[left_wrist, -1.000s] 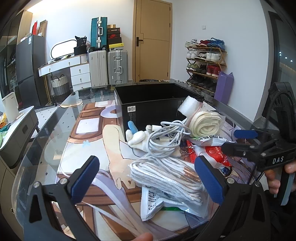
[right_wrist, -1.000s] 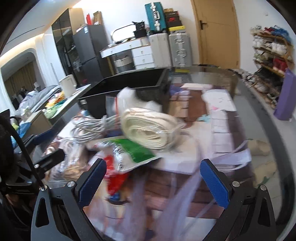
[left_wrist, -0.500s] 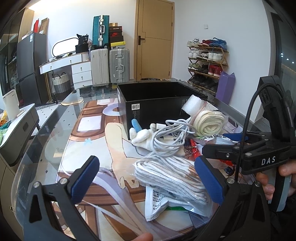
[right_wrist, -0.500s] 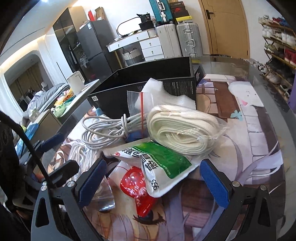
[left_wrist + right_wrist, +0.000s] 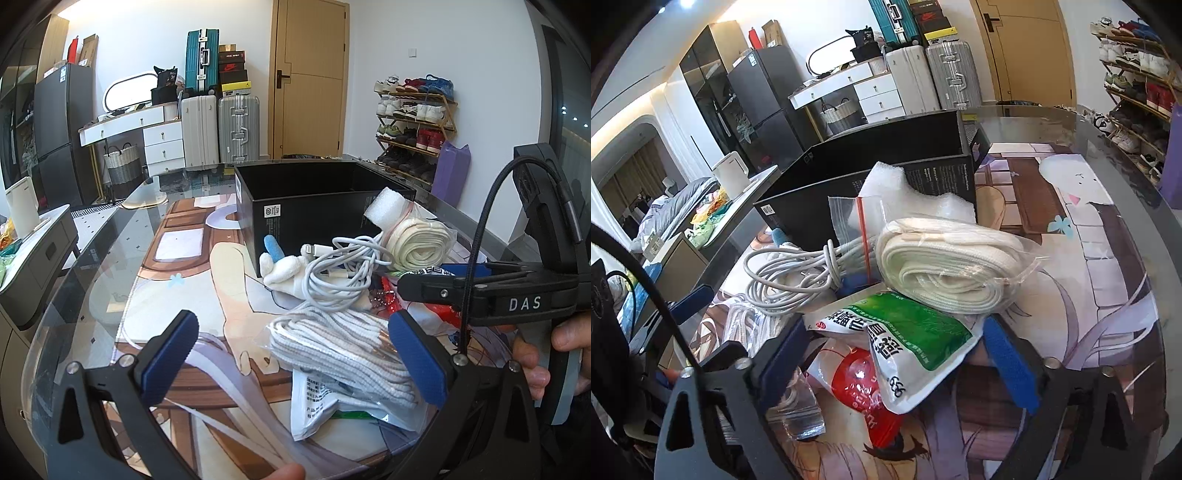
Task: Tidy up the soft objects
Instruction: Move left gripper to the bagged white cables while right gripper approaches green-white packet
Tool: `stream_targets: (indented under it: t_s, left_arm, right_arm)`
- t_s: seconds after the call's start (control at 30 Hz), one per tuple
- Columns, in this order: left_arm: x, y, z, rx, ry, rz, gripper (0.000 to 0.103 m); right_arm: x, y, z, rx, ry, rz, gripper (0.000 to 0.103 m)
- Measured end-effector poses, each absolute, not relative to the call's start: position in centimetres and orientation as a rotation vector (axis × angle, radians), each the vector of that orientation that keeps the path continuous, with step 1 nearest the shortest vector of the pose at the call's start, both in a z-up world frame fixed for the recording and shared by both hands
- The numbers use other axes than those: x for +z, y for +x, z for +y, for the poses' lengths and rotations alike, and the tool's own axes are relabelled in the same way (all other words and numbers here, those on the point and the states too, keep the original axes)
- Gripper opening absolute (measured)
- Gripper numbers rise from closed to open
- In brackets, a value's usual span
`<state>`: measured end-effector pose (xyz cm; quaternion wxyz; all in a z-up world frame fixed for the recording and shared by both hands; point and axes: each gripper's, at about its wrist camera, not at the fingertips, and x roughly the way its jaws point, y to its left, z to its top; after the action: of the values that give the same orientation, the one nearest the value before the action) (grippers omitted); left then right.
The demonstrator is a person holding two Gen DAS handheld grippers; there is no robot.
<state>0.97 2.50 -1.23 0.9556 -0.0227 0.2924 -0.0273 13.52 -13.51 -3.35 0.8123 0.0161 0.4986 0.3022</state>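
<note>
A pile of soft things lies on the glass table (image 5: pixel 110 258) in front of an open black box (image 5: pixel 314 206). Nearest my left gripper (image 5: pixel 293 356) is a bag of white rope (image 5: pixel 340 343); that gripper is open, its blue pads wide on either side of the bag's near end. Behind it are a white cable coil (image 5: pixel 340 273), a small white plush toy (image 5: pixel 284 266), a bagged cream webbing roll (image 5: pixel 945 266) and a foam piece (image 5: pixel 905 192). My right gripper (image 5: pixel 895 358) points down over a green and white pouch (image 5: pixel 912 332) lying on a red packet (image 5: pixel 857 376). Its jaws are closing with the pouch between them.
The black box (image 5: pixel 886 162) stands just behind the pile, its top open. A printed mat covers the table; the rounded glass edge (image 5: pixel 1145 155) runs along the right. A hand (image 5: pixel 535 354) holds the right gripper's handle. Suitcases, a door and a shoe rack stand far behind.
The right gripper has come in closer over the pile, down to the green pouch, and its fingers have narrowed. The left gripper has stayed where it was.
</note>
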Motion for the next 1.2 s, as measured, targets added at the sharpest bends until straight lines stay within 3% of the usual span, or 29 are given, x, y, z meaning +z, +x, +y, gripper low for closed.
stream_targets:
  t_s: [0.37,1.2]
  left_arm:
    - [-1.2,0.9,2.6,-0.055,-0.043,0.588,0.103]
    - [-1.2,0.9,1.7,-0.174,-0.091,0.633,0.103]
  right_arm:
    - [-3.1,12.5,-15.2,0.692,0.068,1.053,0.074]
    - [-0.6,8.8,-18.0,0.828,0.077,0.91,0.074]
